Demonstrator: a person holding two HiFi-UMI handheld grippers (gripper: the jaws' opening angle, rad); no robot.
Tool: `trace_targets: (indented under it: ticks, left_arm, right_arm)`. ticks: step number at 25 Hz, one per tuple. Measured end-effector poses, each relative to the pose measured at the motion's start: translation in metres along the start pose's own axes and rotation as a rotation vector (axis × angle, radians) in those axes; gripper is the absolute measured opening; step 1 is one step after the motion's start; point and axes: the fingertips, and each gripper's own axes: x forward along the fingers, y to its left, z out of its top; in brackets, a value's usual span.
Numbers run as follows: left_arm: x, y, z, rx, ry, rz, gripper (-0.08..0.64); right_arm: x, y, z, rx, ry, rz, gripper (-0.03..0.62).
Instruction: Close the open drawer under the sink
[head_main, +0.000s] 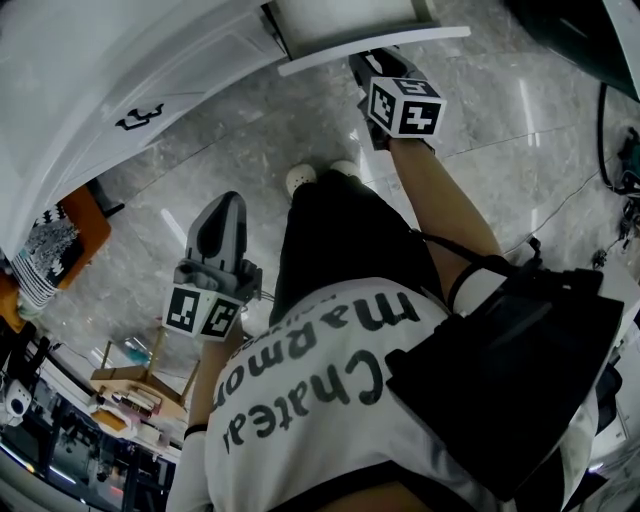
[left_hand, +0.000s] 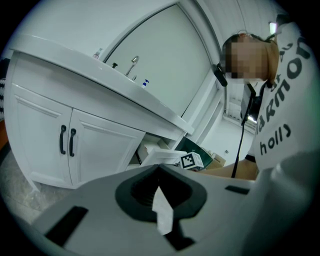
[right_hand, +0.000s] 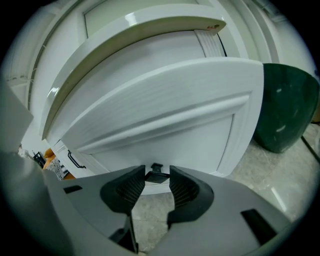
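Your right gripper (right_hand: 157, 173) is at the open drawer (right_hand: 165, 115) under the sink vanity (left_hand: 100, 135). Its jaws are closed down to a narrow gap, and the drawer's black handle (right_hand: 156, 175) fills that gap from pad to pad, so it reads as gripped. The drawer front stands well out from the vanity face and tilted. In the head view it's the white panel (head_main: 370, 45) sticking out of the vanity just ahead of the right gripper (head_main: 380, 70). Your left gripper (head_main: 228, 205) hangs at your side over the marble floor (head_main: 480, 130), well clear of the vanity and pointing toward it. In its own view the left gripper (left_hand: 160, 172) has its jaws together at the tips with nothing held, only a thin sliver of light behind them. That view shows the vanity's double doors with black pulls (left_hand: 67, 140) to the left of the drawer bay, and the faucet (left_hand: 132, 65) on top. A dark green bin (right_hand: 282, 107) sits on the floor just beside the vanity, past the drawer's far edge.
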Motion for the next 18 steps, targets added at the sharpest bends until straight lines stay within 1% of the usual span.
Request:
trace_targets:
  ticks: [7,12,18]
  left_arm:
    - [0.001,0.01,-0.002,0.006,-0.009,0.0,0.009]
    - [0.006,0.009,-0.004,0.022,-0.013,-0.021,0.009]
    - [0.01,0.017,-0.007,0.033,-0.019,-0.03,0.009]
  right_arm:
    - [0.001,-0.001,0.002,-0.012,-0.039,-0.004,0.16]
    - [0.0,-0.001,0.002,-0.021,-0.059,-0.012,0.16]
    - [0.003,0.0,0.004,-0.014,-0.084,-0.012,0.161]
